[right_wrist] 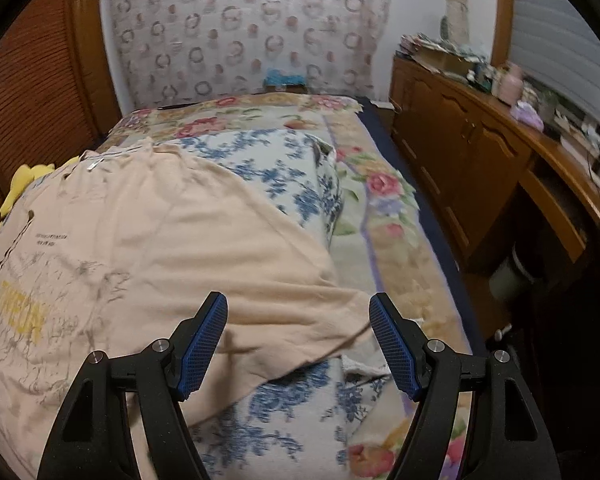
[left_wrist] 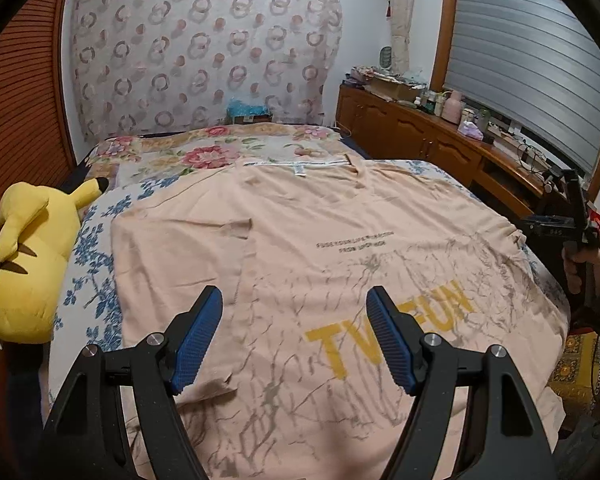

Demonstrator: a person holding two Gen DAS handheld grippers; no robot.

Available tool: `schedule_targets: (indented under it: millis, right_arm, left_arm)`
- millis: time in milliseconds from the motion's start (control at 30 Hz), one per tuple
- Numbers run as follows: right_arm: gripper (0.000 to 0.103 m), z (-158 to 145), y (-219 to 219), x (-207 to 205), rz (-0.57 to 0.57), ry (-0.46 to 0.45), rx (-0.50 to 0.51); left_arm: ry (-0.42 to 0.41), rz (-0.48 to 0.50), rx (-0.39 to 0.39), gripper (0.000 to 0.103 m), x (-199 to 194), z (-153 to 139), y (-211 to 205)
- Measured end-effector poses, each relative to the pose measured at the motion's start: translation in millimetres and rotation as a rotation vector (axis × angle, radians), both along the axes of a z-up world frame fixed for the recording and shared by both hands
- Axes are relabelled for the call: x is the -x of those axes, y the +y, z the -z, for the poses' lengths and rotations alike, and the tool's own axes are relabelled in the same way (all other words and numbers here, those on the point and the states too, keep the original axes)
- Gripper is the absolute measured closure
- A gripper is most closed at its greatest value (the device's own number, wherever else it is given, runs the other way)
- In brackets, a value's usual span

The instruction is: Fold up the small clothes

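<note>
A peach T-shirt point(left_wrist: 300, 240) with yellow lettering lies spread on the bed, its collar at the far end and its left sleeve folded in over the body. My left gripper point(left_wrist: 294, 300) hovers open over the shirt's lower half, nothing between its blue pads. In the right wrist view the same T-shirt point(right_wrist: 160, 248) fills the left side, its right sleeve lying out over the bedding. My right gripper point(right_wrist: 298, 306) stands open just above that sleeve's hem, holding nothing. The right gripper point(left_wrist: 576, 216) also shows at the far right edge of the left wrist view, held by a hand.
The bed carries a blue-flowered cover point(right_wrist: 284, 400) over a rose-patterned blanket point(right_wrist: 384, 200). A yellow plush toy point(left_wrist: 28, 264) lies at the bed's left edge. A wooden cabinet point(right_wrist: 472, 152) crowded with bottles runs along the right. A patterned cloth point(left_wrist: 204, 48) hangs behind.
</note>
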State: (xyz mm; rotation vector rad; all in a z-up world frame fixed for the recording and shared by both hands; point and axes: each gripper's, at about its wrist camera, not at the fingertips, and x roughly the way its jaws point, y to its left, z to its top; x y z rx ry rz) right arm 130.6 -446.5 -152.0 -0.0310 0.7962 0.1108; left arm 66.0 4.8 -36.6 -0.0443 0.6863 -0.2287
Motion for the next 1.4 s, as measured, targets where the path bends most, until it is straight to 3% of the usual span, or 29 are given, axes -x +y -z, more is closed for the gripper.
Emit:
schedule_targets:
  millis: [333, 500, 600, 667, 833, 1067, 1233, 1400]
  right_arm:
    - [0.028, 11, -14, -24, 0.014, 0.080, -0.094]
    - [0.036, 14, -24, -21, 0.016, 0.092, -0.131]
    - [0.049, 15, -24, -18, 0.007, 0.089, -0.148]
    - [0.066, 13, -25, -16, -0.003, 0.082, -0.143]
    - [0.096, 4, -16, -7, 0.010, 0.018, -0.052]
    - [0.097, -33, 10, 5, -0.060, -0.090, -0.063]
    - [0.097, -70, 62, 14, -0.199, -0.156, -0.068]
    - [0.097, -83, 128, 24, -0.375, -0.149, -0.108]
  left_arm:
    - [-0.002, 0.026, -0.002, 0.028, -10, -3, -16]
    - [0.015, 0.030, -0.001, 0.028, -10, 3, -19]
    - [0.030, 0.031, 0.006, 0.028, -10, 8, -18]
    - [0.039, 0.028, 0.010, 0.028, -10, 11, -17]
    - [0.051, 0.019, 0.013, 0.028, -11, 17, -15]
    - [0.057, 0.011, 0.020, 0.028, -8, 21, -12]
    - [0.056, 0.007, 0.022, 0.028, -6, 22, -10]
    - [0.055, -0.001, 0.021, 0.028, -4, 21, -6]
